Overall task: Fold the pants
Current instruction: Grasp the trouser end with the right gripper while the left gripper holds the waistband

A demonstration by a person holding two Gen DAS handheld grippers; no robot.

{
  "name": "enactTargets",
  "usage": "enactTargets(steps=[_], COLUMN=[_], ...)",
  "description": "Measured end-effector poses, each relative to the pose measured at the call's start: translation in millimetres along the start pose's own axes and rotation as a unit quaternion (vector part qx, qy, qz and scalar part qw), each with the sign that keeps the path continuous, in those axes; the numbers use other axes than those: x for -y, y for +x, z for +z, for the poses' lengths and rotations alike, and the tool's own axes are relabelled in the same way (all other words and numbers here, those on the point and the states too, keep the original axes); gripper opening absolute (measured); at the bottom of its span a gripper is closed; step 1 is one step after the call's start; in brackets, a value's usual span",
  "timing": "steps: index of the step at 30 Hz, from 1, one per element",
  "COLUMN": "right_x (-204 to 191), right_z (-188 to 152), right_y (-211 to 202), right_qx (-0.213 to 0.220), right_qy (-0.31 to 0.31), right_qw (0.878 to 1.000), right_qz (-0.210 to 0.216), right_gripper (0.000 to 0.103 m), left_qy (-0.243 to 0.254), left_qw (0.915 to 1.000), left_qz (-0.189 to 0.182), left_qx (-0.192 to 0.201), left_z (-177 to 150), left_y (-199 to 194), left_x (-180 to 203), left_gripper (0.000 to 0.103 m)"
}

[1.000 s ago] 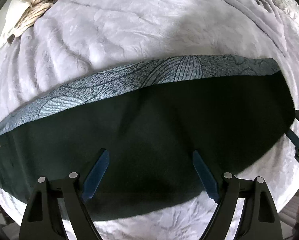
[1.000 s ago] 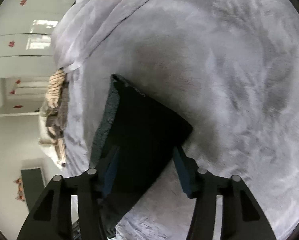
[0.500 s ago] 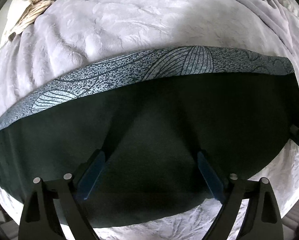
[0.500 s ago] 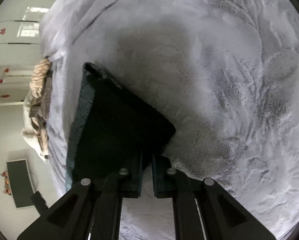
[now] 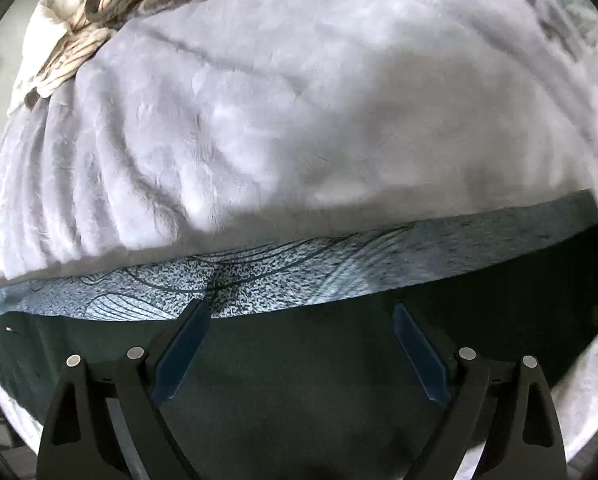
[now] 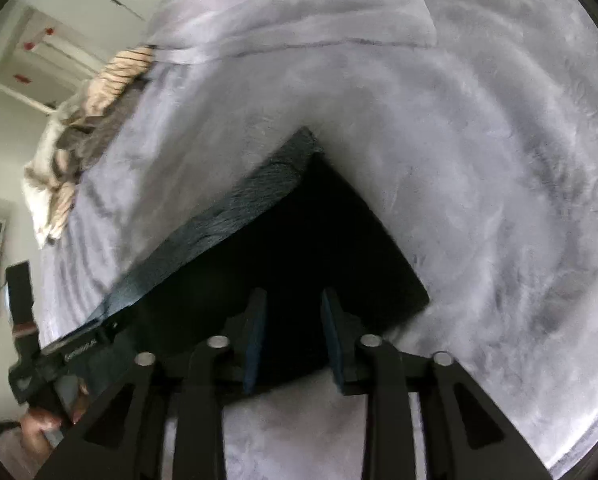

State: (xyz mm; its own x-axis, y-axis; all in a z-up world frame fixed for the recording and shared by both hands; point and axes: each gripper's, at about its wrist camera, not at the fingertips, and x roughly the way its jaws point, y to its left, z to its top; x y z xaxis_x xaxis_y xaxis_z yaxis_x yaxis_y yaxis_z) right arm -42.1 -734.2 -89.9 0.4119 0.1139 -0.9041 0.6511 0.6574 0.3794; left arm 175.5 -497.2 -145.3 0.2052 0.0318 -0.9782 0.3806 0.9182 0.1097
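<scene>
Pale plush blanket (image 5: pixel 283 128) under flat dark pants (image 5: pixel 299 380), patterned band.

Rumpled pale lilac blanket (image 5: pixel 299 120), striped bedding (image 6: pixel 111 76) heaped at its edge.

1 pr dark pants (image 5: pixel 299 360) lying folded on 1 pale blanket (image 5: pixel 259 140). 2 grippers showing, left gripper (image 5: pixel 301 320) & right gripper (image 6: pixel 293 308). 1 striped cloth heap (image 5: pixel 83 28) sitting at 11 o'clock.

A home bedroom: a bed under a pale plush blanket (image 5: pixel 259 120), white wardrobe doors (image 6: pixel 99 4) behind.
</scene>
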Motion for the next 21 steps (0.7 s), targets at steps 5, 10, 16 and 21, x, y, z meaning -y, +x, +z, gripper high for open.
enactTargets(steps=[5,10,16,21], right_x=[29,37,44,47], right_z=[-6,-30,-59,-69], right_y=[3,-14,-9,-6], right_qx=[-0.007,-0.023,-0.047,-0.051], right_qy=[0.054,0.066,0.099,0.113], right_qw=[0.998,0.997,0.992,0.989], right_qz=[0.009,0.036,0.069,0.083], right_gripper=[0.044,0.059,0.059,0.060], left_qy=[0.007,0.008,0.013,0.011], left_qw=[1.0000,1.0000,0.9999,0.9999], left_qz=[-0.002,0.002,0.005,0.005], left_qx=[0.003,0.002,0.001,0.001], left_z=[-12,-33,-29,-28], left_y=[5,-4,3,-2], left_x=[2,13,17,16], left_gripper=[0.094,0.094,0.097,0.098])
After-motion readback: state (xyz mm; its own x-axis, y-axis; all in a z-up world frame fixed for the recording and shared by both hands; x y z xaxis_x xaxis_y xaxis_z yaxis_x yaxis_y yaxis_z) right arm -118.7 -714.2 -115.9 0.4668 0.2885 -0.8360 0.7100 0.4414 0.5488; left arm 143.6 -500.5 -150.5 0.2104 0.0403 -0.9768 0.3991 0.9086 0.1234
